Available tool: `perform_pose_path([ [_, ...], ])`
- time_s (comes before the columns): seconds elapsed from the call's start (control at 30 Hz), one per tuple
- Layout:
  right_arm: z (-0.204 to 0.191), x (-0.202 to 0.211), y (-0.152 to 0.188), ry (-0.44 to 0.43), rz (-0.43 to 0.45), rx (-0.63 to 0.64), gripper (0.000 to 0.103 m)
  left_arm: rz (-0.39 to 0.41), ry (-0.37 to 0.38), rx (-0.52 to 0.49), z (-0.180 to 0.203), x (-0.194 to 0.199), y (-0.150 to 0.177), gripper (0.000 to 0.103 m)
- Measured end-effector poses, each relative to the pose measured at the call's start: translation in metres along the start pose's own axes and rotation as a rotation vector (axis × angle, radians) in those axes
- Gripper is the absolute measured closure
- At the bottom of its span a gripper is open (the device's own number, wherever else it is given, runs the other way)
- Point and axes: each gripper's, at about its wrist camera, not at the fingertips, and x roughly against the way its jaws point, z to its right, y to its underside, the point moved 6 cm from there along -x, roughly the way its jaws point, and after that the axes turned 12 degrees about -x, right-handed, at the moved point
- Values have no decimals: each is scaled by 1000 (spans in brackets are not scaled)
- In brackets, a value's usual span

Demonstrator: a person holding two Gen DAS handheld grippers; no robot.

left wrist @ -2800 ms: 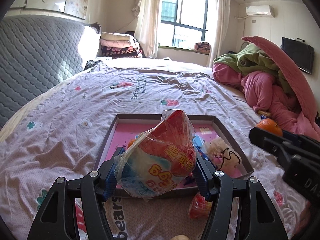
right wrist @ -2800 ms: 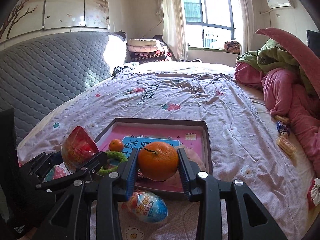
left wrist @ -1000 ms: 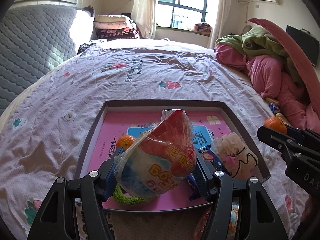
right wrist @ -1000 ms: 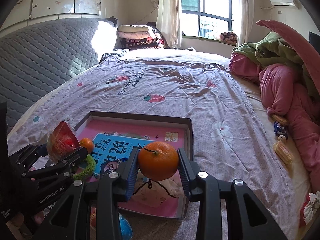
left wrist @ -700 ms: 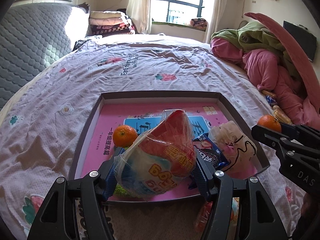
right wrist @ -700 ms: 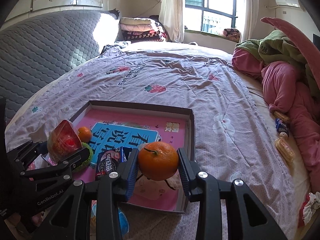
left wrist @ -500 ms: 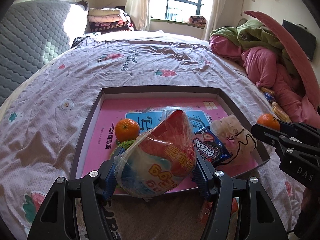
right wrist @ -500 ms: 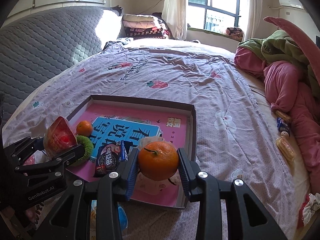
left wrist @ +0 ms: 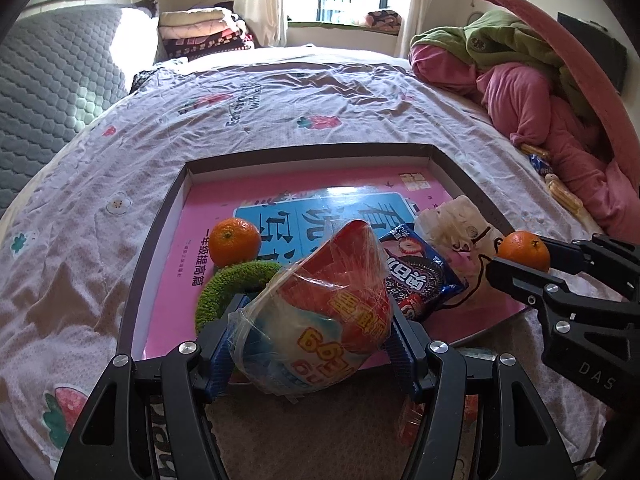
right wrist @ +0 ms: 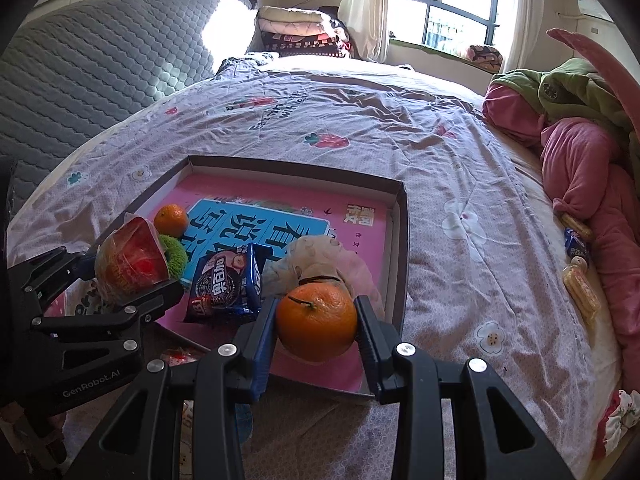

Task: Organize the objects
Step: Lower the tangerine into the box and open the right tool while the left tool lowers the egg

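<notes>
Orange fruit, a mandarin (right wrist: 316, 322), sits clamped in the right gripper (right wrist: 317, 330) above the tray's (left wrist: 160, 216) near right corner, while the left gripper (left wrist: 310, 344) holds a plastic-wrapped snack cup (left wrist: 316, 316) over the near edge. Dropped from here, the round mandarin might roll off onto the bed (left wrist: 280, 96). Two mandarins count, one already lying in the tray (left wrist: 235, 241), plus one cookie packet (left wrist: 416, 272), one green ring (left wrist: 236, 280) and one crumpled bag (left wrist: 460, 224).

Crinkly glossy plastic wraps the toy egg (left wrist: 320, 316); the bedsheet (left wrist: 280, 100) is soft matt cloth.
</notes>
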Motion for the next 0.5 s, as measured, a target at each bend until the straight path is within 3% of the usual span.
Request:
perform_pose_path([
  [0.17, 0, -9, 5, 15, -12, 9, 65, -20, -25, -11, 1, -7, 0, 37],
  [0.5, 4, -24, 9, 38, -21, -3, 65, -53, -6, 8, 2, -20, 3, 40],
])
